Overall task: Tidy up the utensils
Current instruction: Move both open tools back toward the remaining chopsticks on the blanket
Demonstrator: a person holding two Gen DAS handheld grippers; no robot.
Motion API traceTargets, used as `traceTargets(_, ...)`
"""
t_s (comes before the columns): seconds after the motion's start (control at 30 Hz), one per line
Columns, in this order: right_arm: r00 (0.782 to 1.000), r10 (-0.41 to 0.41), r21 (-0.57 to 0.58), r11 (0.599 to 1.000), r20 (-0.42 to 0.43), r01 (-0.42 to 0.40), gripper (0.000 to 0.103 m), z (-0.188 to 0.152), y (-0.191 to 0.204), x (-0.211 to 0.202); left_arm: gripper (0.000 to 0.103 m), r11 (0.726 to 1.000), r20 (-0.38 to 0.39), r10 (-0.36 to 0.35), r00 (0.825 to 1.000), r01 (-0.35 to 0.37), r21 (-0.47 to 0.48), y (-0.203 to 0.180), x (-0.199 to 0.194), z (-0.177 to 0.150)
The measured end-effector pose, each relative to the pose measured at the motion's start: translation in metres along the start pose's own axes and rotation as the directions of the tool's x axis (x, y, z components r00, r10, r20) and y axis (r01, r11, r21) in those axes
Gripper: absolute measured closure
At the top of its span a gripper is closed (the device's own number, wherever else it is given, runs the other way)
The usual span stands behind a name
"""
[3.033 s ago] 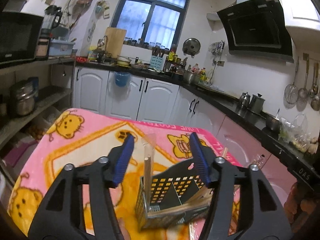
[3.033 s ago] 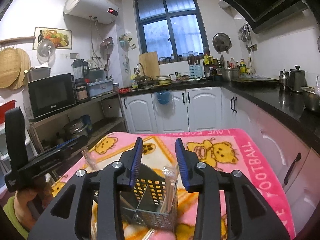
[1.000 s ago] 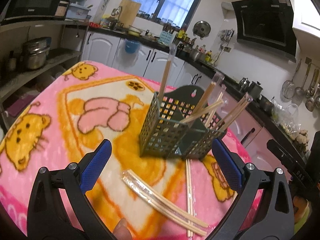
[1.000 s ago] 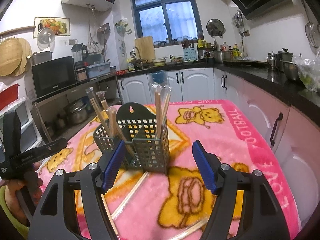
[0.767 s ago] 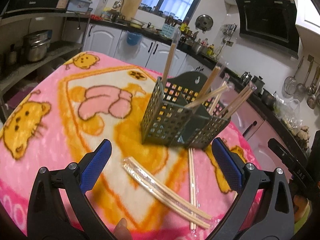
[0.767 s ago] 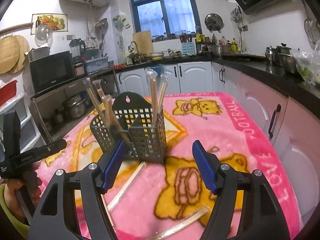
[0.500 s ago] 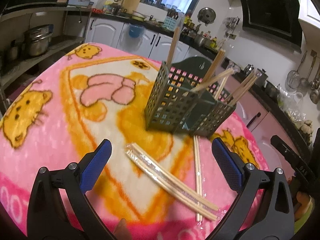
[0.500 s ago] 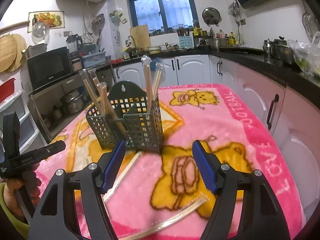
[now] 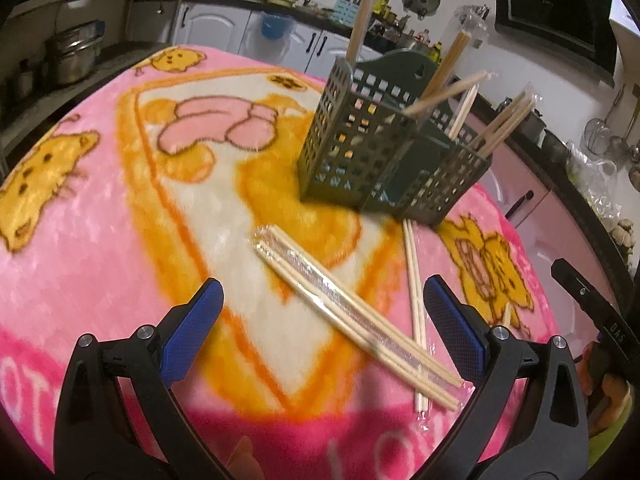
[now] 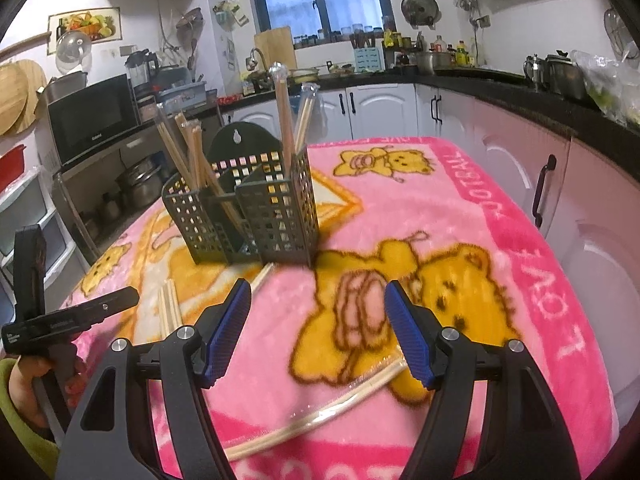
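Observation:
A dark green perforated utensil holder (image 9: 384,152) stands on the pink bear blanket (image 9: 100,240) with several wrapped chopstick pairs upright in it; it also shows in the right wrist view (image 10: 248,216). Two wrapped chopstick pairs (image 9: 344,308) lie on the blanket just ahead of my open, empty left gripper (image 9: 322,328). Another thin pair (image 9: 414,292) lies beside them. My right gripper (image 10: 318,332) is open and empty, above a wrapped pair (image 10: 320,412) lying across the blanket's front edge. The loose pairs near the left gripper show in the right view (image 10: 170,308).
Black kitchen counters (image 10: 520,100) and white cabinets (image 10: 380,112) ring the table. A microwave (image 10: 92,116) sits on a shelf at left. The left hand-held gripper (image 10: 60,320) shows at the left edge of the right view.
Both grippers have pulled back from the holder and dropped lower toward the blanket. The jaws of both opened after three seconds ago. The loose chopsticks now lie closer.

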State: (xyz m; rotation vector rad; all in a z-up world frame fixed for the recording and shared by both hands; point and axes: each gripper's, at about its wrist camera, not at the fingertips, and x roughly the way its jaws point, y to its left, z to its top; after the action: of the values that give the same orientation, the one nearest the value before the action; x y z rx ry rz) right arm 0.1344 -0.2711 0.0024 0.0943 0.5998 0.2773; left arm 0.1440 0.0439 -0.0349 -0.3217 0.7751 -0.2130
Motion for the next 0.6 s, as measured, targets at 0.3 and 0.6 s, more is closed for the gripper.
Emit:
traceTargets(0.3,0.999,-0.001,0.046,0.999,-0.037,0.002,0.036,-0.013,-0.016,0.002,0.042,0.999,-0.077,-0.026,0.997,0.024,-0.028,0.006,0.013,-0.011)
traceTargets(0.6,0.998,-0.014,0.093,0.996,-0.057,0.019,0.038,-0.019,-0.033,0.003,0.075,0.991,-0.124,-0.063,0.99,0.047,-0.127,0.026,0.031,-0.001)
